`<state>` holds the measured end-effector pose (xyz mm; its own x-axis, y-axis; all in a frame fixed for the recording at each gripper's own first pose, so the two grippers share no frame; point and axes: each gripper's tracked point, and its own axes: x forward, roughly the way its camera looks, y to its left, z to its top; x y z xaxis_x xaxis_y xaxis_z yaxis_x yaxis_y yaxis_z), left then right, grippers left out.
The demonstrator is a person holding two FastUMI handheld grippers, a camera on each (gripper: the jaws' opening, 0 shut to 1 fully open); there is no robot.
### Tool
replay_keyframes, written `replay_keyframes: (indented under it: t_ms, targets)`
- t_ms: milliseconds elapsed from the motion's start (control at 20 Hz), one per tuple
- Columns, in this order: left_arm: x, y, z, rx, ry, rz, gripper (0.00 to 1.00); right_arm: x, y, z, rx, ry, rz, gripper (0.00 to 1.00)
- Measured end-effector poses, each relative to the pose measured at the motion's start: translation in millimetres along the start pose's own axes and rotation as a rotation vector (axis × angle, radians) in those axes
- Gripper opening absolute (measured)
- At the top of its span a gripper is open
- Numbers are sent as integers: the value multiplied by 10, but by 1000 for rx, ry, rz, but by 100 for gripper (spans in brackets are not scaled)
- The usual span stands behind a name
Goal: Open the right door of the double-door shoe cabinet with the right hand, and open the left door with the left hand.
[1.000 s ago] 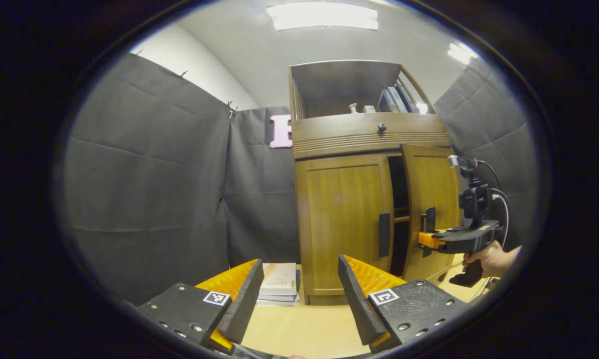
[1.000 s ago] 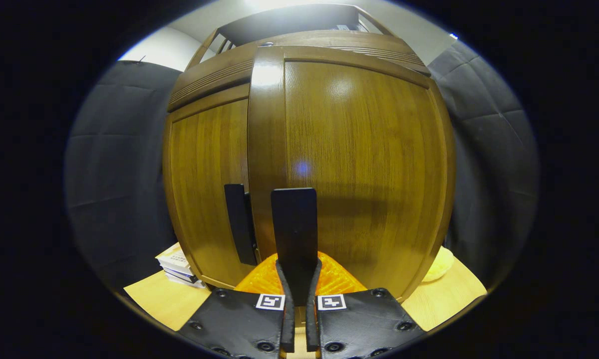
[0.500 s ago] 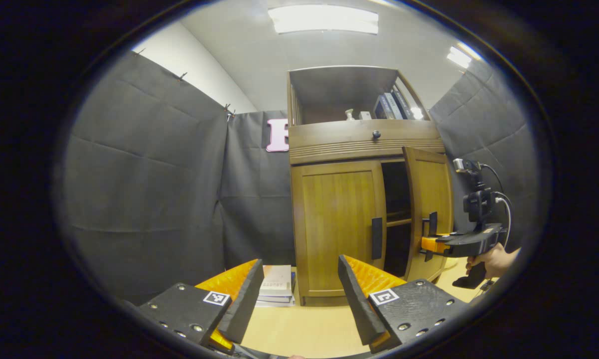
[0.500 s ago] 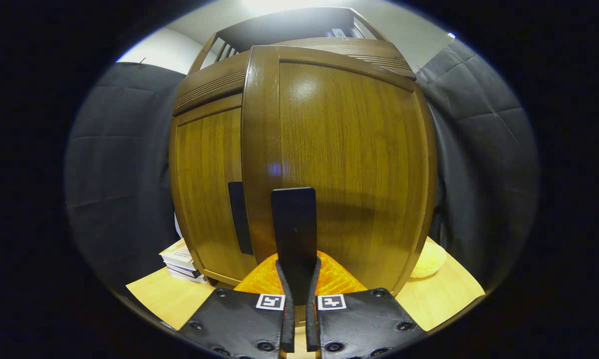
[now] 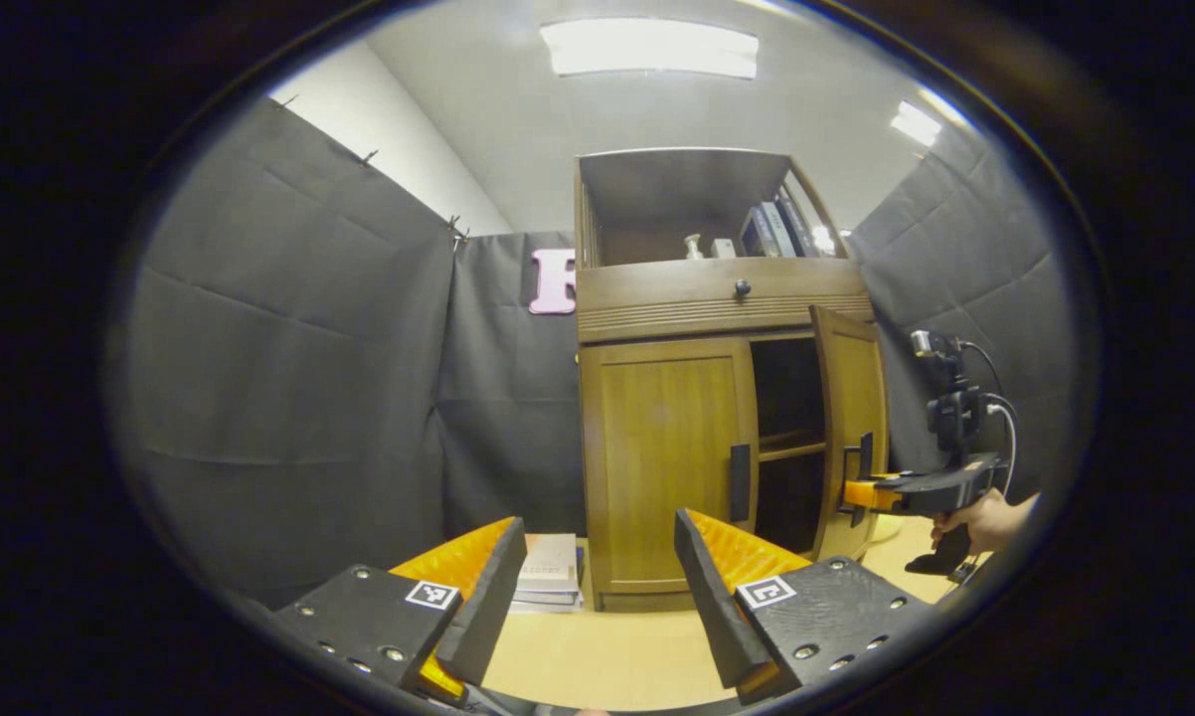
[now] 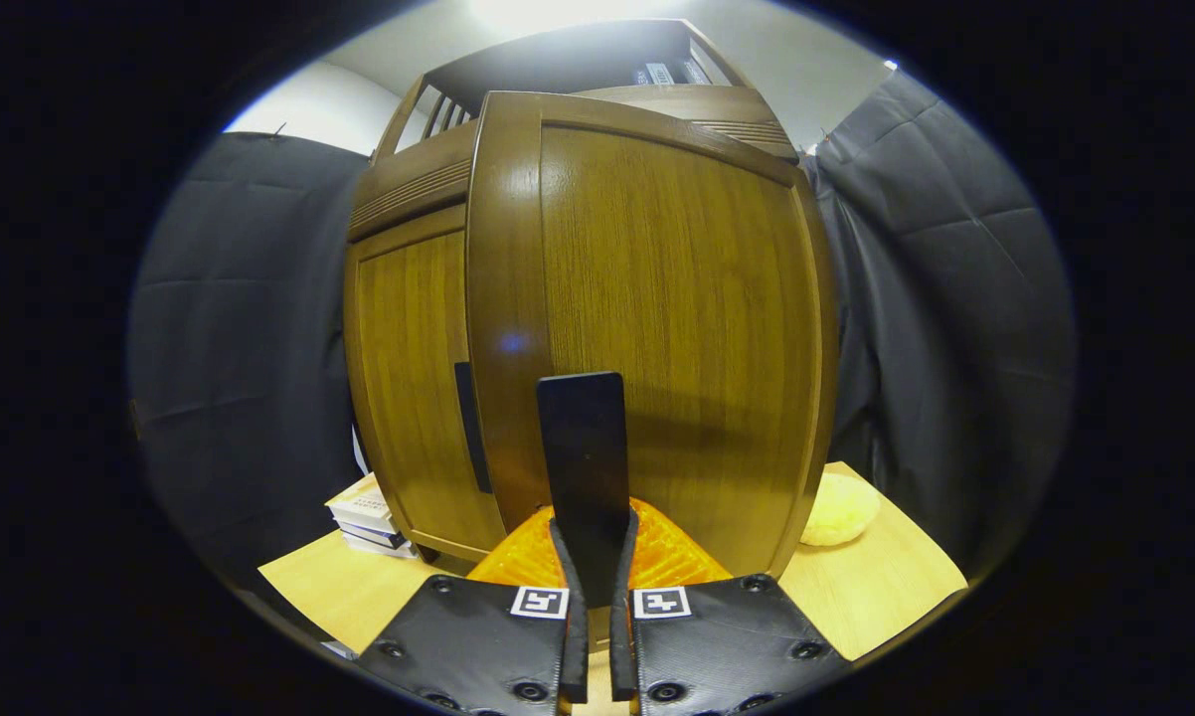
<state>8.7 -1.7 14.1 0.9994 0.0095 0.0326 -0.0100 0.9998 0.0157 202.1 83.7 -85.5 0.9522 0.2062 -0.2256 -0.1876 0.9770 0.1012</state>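
The wooden shoe cabinet stands at the back of the light table. Its left door is closed, with a dark handle. Its right door is swung well out, showing a dark interior with a shelf. My right gripper, held by a hand, is shut on the right door's handle, with that door close in front of it. My left gripper hangs open in front of the cabinet, well short of the left door, with nothing between its fingers.
A stack of books lies on the table left of the cabinet. A pale yellow round object sits on the table by the open door's right side. Books and small items stand on the cabinet's top shelf. Black cloth walls surround the booth.
The right door has swung farther open, drawn by my right gripper. The left gripper has backed away a little, so the cabinet looks smaller and lower.
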Motion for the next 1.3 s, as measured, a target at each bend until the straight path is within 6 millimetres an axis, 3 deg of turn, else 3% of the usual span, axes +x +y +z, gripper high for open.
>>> replay_keyframes:
  t_ms: [500,1050,1300]
  targets:
    - [-25,-106,42,19,-10,-49,87,-286,-193,-2,6,5,10,10]
    - [-31,-444,31,10,5,-104,86,-690,-612,-50,13,23,62,10]
    - [-11,-465,22,27,16,-111,87,-828,-825,-69,22,10,63,10]
